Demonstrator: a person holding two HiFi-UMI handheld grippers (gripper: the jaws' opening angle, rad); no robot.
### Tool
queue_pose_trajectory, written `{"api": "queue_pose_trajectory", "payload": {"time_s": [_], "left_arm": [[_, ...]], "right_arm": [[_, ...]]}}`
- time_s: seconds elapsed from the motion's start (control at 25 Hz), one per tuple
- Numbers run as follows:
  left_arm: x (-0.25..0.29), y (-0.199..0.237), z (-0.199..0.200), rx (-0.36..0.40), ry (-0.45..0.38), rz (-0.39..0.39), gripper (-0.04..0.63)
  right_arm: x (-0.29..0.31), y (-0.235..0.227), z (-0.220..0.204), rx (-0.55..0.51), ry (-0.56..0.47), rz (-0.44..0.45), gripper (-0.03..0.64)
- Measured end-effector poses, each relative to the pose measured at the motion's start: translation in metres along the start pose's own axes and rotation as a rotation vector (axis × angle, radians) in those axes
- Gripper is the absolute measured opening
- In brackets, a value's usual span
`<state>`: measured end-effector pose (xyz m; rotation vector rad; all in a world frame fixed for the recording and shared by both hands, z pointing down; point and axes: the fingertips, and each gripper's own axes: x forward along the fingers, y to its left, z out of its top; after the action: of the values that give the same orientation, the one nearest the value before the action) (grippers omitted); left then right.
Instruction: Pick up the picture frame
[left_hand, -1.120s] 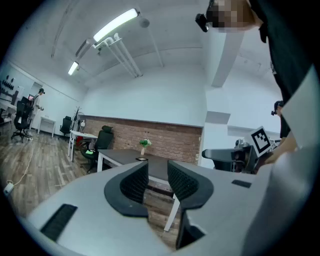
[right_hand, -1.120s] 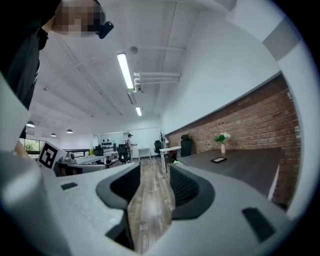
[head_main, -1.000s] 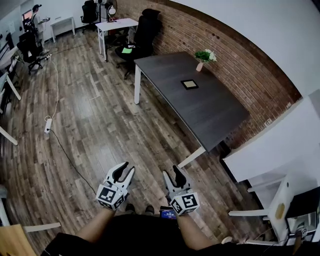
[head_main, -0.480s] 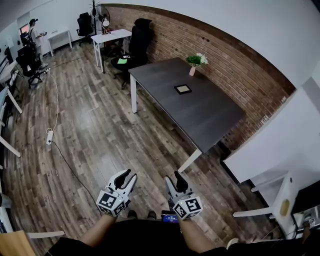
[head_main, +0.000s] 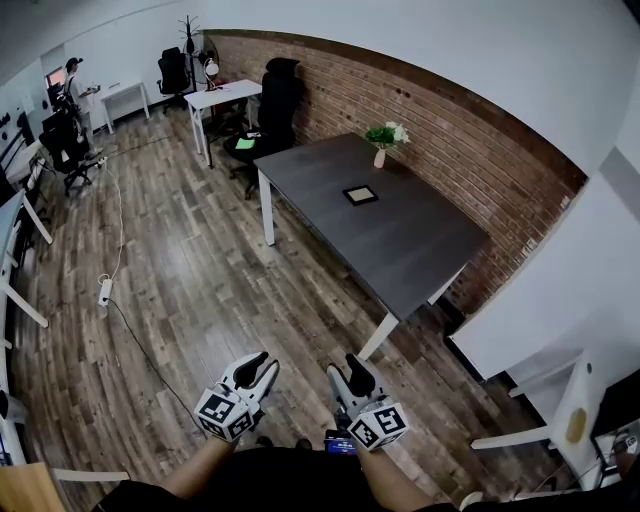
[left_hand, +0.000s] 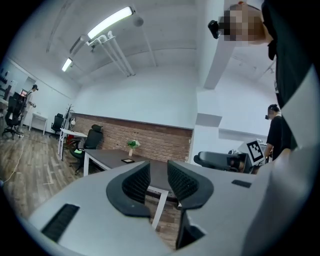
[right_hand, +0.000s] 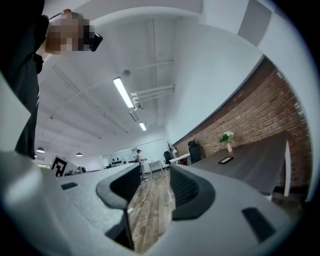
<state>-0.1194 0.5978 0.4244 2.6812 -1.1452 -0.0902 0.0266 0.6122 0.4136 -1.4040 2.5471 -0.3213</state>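
Observation:
The picture frame (head_main: 360, 195) is small, dark-rimmed and lies flat on the dark grey table (head_main: 420, 250), near the brick wall end. It also shows far off as the frame (left_hand: 128, 161) in the left gripper view and the frame (right_hand: 226, 160) in the right gripper view. Both grippers hang low in front of the person, over the wood floor and well short of the table. The left gripper (head_main: 258, 366) is open with nothing between its jaws. The right gripper (head_main: 350, 368) is open and empty too. The left gripper (left_hand: 159, 170) points toward the table's end.
A white vase with a green plant (head_main: 383, 140) stands on the table beyond the frame. A black office chair (head_main: 268, 105) sits at the table's far end beside a white desk (head_main: 222, 97). A cable and power strip (head_main: 104, 292) lie on the floor. White furniture (head_main: 560, 420) stands at right.
The view has shifted: the table and frame sit lower and further left in the head view. Both grippers show slightly lower in the picture, still open and empty.

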Motion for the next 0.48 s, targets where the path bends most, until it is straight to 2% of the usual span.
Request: {"api": "queue_pose_trajectory", "payload": {"time_s": [0.12,0.32,0.48], "left_arm": [[0.002,-0.016,0.013,-0.03,-0.027,-0.019,0.1],[0.008,-0.012,0.022,0.043,-0.032,0.023,0.1],[0.013,0.006,0.016,0.048,-0.027,0.064,0.101]], "right_arm": [[-0.005,-0.001,-0.002,0.004,0.013,0.032,0.187],[-0.001,-0.018,-0.006,0.026,0.009,0.038,0.187],[0.01,-0.037,-0.003,0.01,0.004,-0.022,0.187]]}}
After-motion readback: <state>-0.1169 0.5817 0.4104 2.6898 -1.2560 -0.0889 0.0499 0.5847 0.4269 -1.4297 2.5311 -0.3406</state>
